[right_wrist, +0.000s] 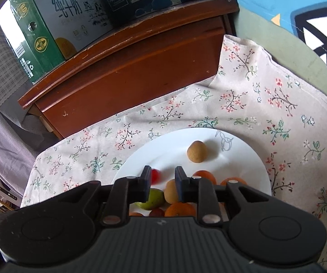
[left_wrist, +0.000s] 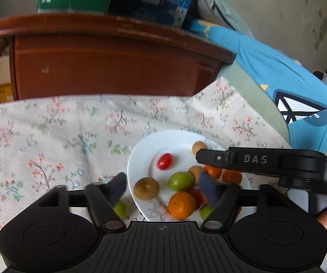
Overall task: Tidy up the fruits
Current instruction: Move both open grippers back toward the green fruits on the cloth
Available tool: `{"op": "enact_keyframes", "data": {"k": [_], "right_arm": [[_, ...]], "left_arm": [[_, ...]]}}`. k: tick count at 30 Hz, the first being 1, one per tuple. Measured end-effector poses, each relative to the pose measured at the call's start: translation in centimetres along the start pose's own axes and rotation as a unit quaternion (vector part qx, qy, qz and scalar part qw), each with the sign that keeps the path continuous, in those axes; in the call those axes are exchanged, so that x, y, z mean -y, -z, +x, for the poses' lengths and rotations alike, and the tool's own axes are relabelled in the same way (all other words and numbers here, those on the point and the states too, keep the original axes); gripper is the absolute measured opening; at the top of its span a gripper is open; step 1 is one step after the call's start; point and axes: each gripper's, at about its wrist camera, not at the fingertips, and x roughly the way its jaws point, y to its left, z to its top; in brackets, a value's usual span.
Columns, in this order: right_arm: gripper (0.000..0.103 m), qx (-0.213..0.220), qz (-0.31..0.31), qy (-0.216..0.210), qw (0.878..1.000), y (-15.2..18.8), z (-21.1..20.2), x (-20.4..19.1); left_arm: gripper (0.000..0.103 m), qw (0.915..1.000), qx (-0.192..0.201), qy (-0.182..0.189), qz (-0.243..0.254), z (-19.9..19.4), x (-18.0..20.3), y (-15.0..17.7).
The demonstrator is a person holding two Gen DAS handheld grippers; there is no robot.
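A white plate on a floral cloth holds several small fruits: a red tomato, a green fruit, brown longans and oranges. My left gripper is open and empty, its fingers spread over the plate's near edge. A green fruit lies off the plate by the left finger. My right gripper is open and empty above the plate, with a longan beyond it. The right gripper also shows in the left wrist view.
A brown wooden cabinet stands behind the table with milk cartons on top. A blue cushion lies at the right on a green seat. The floral cloth stretches to the left.
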Motion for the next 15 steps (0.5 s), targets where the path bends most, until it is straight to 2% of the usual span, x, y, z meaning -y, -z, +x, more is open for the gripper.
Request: {"op": "enact_keyframes", "data": {"k": [3, 9, 15], "right_arm": [[0.030, 0.001, 0.007, 0.001, 1.000, 0.0, -0.3, 0.0], [0.036, -0.001, 0.011, -0.001, 1.000, 0.1, -1.4, -0.6], [0.041, 0.005, 0.000, 0.002, 1.000, 0.1, -3.0, -1.5]], "left_arm": [[0.089, 0.9998, -0.004, -0.010, 0.015, -0.6, 0.6, -0.2], [0.092, 0.9990, -0.021, -0.025, 0.031, -2.1, 1.1, -0.3], [0.093, 0.9985, -0.015, -0.035, 0.039, -4.5, 1.8, -1.3]]}}
